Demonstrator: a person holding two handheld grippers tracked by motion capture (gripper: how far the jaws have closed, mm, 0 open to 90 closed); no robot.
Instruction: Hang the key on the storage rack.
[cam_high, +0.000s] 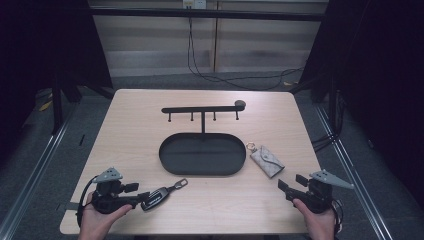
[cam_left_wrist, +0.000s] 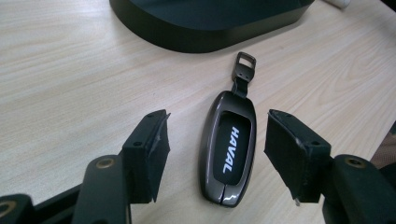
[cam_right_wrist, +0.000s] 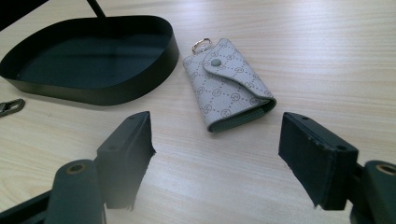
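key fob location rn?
High view: key fob lies on the table front left, just below the black tray, between the open left gripper jaws, untouched.

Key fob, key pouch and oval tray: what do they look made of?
Key fob: glossy, metallic-looking shell, probably coated plastic or metal, judging by bright reflections along its edge. Key pouch: pale monogram-printed leather or faux leather, with a snap and metal ring. Oval tray: matte black, thin-walled, likely painted metal.

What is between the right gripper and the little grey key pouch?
Nothing: bare wooden table lies between the right gripper, jaws open, and the key pouch. The right gripper view shows it.
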